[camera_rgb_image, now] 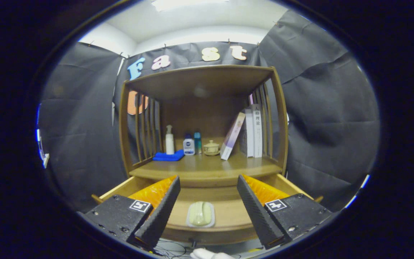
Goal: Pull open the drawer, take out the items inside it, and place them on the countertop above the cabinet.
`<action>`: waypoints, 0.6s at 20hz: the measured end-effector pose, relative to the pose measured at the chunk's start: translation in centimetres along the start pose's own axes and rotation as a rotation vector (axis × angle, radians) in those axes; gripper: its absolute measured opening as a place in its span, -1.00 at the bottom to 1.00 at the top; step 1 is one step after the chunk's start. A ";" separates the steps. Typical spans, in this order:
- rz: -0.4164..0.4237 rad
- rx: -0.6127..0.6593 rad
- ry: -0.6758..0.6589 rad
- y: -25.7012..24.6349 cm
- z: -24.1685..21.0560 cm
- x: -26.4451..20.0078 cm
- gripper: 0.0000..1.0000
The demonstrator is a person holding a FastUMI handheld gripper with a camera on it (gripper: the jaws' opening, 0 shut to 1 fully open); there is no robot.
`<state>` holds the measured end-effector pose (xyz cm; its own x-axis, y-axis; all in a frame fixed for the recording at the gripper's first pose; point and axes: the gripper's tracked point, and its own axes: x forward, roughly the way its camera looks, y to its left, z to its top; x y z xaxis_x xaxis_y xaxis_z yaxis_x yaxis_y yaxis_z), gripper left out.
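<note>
- The drawer stands pulled open below the counter.
- A soap dish lies on the drawer floor, between the fingers (touching neither).
- The fingers are spread wide, holding nothing.
- On the counter: a blue cloth, a pump bottle, two small bottles, a lidded cup and books.

Drawer pulled out below countertop. I see a soap dish lying inside it, between my gripper fingers, which are spread wide, touching nothing. Blue cloth, bottles, books on countertop.
</note>
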<state>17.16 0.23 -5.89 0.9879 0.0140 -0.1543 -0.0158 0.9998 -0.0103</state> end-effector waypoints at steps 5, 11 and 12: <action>0.006 -0.029 0.133 0.9 1.3 4.9 1.00; 0.073 -0.024 0.359 3.3 -1.8 10.0 1.00; 0.076 -0.035 0.416 3.4 -2.9 10.3 1.00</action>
<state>26.87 3.77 -10.41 0.8374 0.0741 -0.5416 -0.0985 0.9950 -0.0162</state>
